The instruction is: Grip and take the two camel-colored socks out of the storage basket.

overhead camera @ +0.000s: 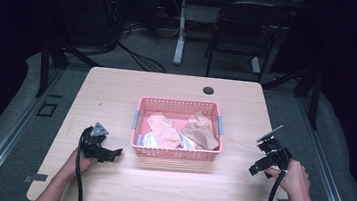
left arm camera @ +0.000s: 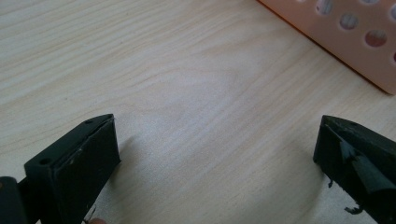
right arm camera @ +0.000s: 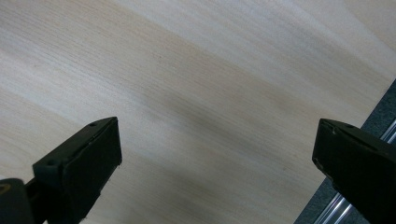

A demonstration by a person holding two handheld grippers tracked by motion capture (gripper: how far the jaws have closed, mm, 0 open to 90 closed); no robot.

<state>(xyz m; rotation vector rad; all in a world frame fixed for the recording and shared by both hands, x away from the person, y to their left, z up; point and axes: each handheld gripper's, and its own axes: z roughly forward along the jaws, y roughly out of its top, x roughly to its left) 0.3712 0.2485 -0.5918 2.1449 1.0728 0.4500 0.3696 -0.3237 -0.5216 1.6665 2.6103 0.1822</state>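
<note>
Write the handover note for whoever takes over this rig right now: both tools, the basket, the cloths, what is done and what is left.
Left tool: open, empty, low over the table, just left of the basket.
Right tool: open, empty, near the table's right edge.
Basket: pink, mid-table, between the two tools.
Cloths: a peach one, a tan one and some white fabric lie crumpled inside the basket.
Done: nothing is held and no cloth lies out on the table.
Left: probably taking the cloths out, nearest one first.

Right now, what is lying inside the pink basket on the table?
The pink basket holds crumpled cloths: a peach cloth, a tan cloth and some white cloth lower down. They cover the basket's floor, so anything beneath them is hidden.
</note>
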